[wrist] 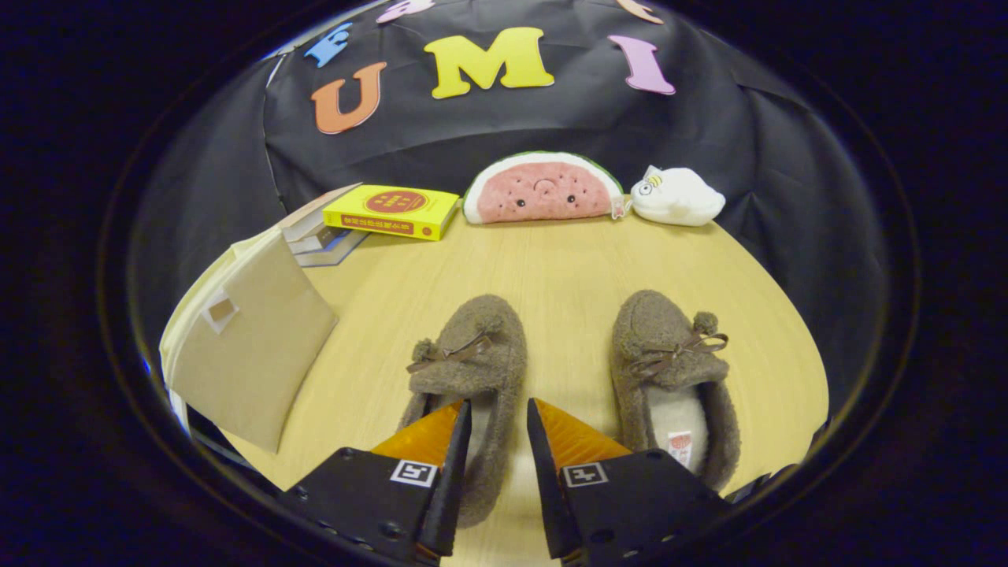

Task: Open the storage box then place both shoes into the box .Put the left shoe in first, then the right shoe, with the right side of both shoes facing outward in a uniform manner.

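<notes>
The gripper (498, 413) was seen low over the table (551, 260), its two fingers set a little apart with a narrow gap between them. The right side wall of the left shoe (472, 370) ran through that gap: the left finger (441, 441) sat over the shoe's opening and the right finger (567, 441) stood just outside the wall. Whether the fingers were pressed on the wall could not be told; a slit of space was seen beside each inner face, so the jaws were judged released rather than clenched.

The left shoe was laid flat on its sole, toe pointed away from the fingers, a brown bow on its top. The right shoe (673, 370) was laid beside it, well apart from the fingers, likewise toe away, its pale lining and a small tag showing.

The box (244, 339), beige and closed, was found beside the left shoe, tilted. Beyond it a stack of books (319, 232) was topped by a yellow book (391, 211). At the table's far edge a watermelon plush (543, 189) and a white plush (677, 197) were set against the wall
</notes>
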A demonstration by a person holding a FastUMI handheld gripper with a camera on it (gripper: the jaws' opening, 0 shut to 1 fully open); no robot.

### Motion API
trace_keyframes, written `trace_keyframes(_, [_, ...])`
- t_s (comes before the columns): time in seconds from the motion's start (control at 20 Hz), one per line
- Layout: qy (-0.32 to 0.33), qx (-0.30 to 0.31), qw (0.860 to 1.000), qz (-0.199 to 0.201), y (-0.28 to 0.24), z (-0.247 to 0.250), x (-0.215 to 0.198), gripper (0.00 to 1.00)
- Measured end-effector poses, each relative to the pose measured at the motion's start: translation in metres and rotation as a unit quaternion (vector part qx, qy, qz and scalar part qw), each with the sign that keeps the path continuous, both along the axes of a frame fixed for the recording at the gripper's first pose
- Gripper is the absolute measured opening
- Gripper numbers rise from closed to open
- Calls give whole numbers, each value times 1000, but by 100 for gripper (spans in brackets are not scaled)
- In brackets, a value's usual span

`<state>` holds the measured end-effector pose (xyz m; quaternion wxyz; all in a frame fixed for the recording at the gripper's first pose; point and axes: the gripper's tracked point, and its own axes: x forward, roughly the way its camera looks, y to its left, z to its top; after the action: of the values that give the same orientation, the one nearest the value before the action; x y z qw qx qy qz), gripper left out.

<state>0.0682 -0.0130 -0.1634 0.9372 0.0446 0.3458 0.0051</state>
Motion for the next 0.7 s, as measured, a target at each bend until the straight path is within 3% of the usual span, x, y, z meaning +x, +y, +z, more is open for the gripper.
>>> trace_keyframes(0.15, [20, 12, 1000, 1, 1, -9, 6, 48])
trace_keyframes(0.35, [55, 34, 998, 1, 6, -14, 7, 10])
trace_keyframes(0.45, [62, 39, 997, 2, 6, -17, 4, 11])
trace_keyframes(0.5, [65, 45, 997, 5, 5, -15, 7, 0])
trace_keyframes(0.7, [56, 106, 993, -9, 18, -2, 0, 0])
